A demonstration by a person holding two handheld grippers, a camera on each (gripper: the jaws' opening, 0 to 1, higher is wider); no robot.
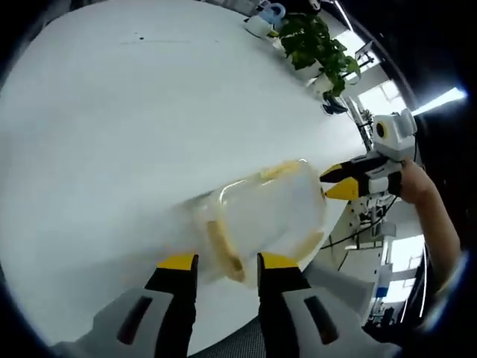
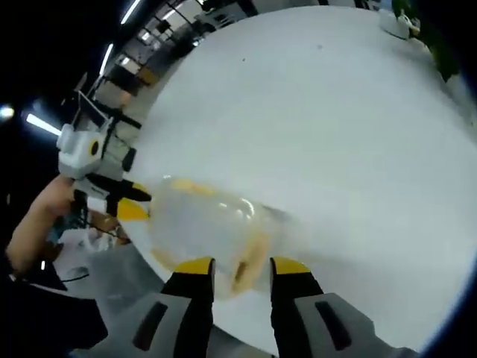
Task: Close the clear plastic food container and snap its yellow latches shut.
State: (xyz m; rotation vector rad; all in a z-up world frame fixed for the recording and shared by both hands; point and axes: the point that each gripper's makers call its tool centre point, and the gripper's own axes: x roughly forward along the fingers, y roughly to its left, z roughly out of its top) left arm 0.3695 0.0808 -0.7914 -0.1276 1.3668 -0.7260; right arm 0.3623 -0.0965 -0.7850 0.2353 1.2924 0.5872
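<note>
The clear plastic container with yellow latches lies on the white table near its edge, blurred. My left gripper is open, its yellow-tipped jaws on either side of one end's yellow latch. My right gripper, held by a hand, points at the opposite end. In the right gripper view the container sits just ahead of my open right gripper, with a yellow latch between the jaws. The left gripper meets the container's far end. I cannot tell whether the latches are snapped.
A leafy potted plant and a cup stand at the table's far edge. The table edge runs right beside the container, with office furniture beyond. A person's hand holds the left gripper.
</note>
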